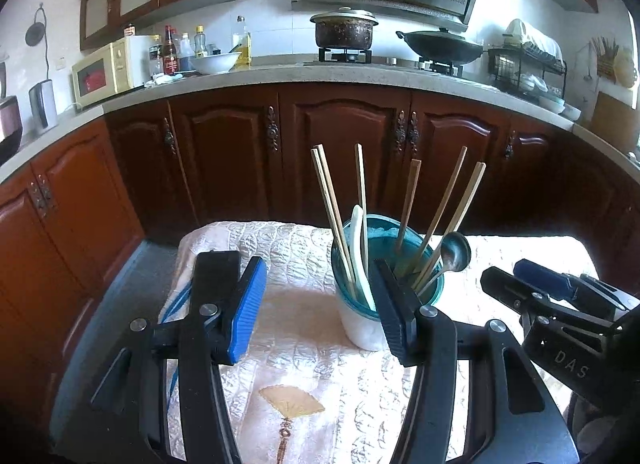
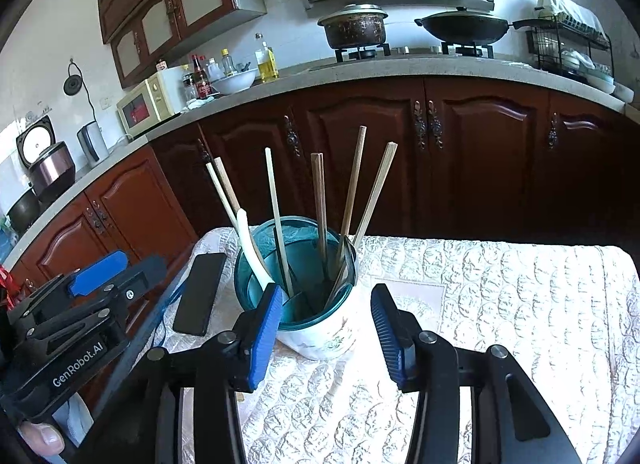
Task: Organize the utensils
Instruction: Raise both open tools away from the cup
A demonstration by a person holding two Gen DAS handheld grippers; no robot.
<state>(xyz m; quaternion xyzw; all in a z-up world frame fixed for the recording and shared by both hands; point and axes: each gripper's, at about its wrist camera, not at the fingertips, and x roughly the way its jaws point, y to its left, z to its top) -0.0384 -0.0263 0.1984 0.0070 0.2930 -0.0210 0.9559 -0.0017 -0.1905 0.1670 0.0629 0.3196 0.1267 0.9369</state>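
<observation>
Hovering w/ jaws spread and empty, left gripper (image 1: 318, 304) sits just before the cup (image 1: 370, 288); right gripper (image 2: 326, 328) likewise spread, nothing pinched. Cup stands near the table's (image 2: 520, 304) far edge, left of centre, holding chopsticks (image 2: 276, 216), metal spoon (image 1: 454, 254), white spoon (image 2: 250, 248). Black phone (image 2: 200, 294) by left edge.

a home kitchen: wood cabinets (image 1: 344, 136), stove with pot (image 1: 344, 28), wok (image 1: 444, 46), microwave (image 1: 106, 68).
</observation>
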